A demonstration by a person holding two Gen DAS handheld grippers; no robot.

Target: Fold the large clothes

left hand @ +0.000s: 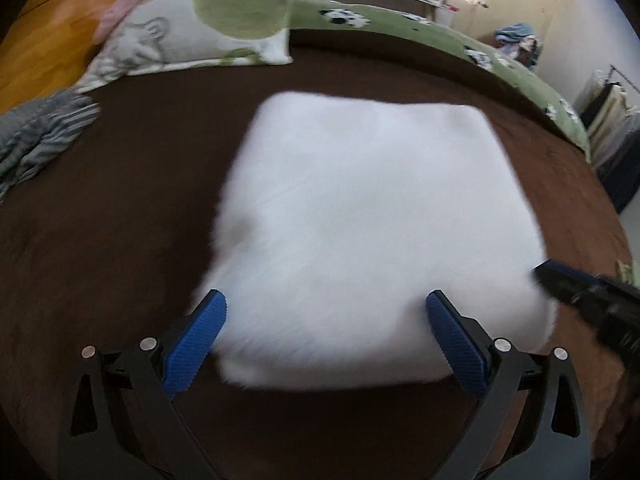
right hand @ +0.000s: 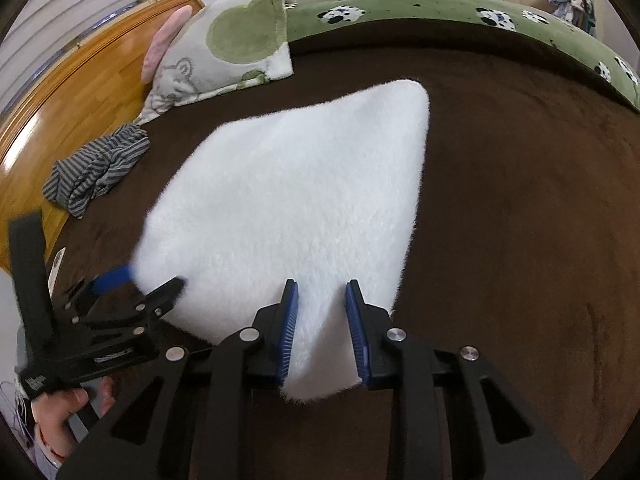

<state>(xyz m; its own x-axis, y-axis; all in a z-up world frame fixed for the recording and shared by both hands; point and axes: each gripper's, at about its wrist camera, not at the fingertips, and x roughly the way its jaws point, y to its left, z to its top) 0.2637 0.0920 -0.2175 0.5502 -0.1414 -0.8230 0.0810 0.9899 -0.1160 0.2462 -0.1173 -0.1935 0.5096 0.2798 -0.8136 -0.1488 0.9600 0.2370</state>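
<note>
Currently a folded white fleece garment (left hand: 376, 224) is seen lying flat on the brown bed cover (left hand: 120, 208), roughly in the middle of the bed. It is shown blurred in the left wrist view and sharper in the right wrist view, where its pile is fluffy.

The left tongs (left hand: 326, 336) are held wide open over the near edge of the garment; the two blue pads (left hand: 196, 340) stand well apart, one at the near left corner and one further along the near edge, and nothing is clamped by them. In the right wrist view the left tongs (right hand: 136, 280) are seen at the garment's near left corner, carried by a hand (right hand: 60, 416).

The right tongs (right hand: 322, 332) are narrowed on the near right corner of the garment, and fleece is seen bunched between the blue pads (right hand: 290, 332); the corner appears gripped. In the left wrist view only a dark blurred part of the right tongs (left hand: 592, 300) is seen at the garment's right edge.

A green-and-white pillow (right hand: 232, 48) is placed at the head of the bed, against a wooden headboard (right hand: 72, 96). A grey striped garment (right hand: 100, 164) is crumpled beside the pillow, apart from the white one. A green blanket with panda print (right hand: 440, 8) is laid along the far side.
</note>
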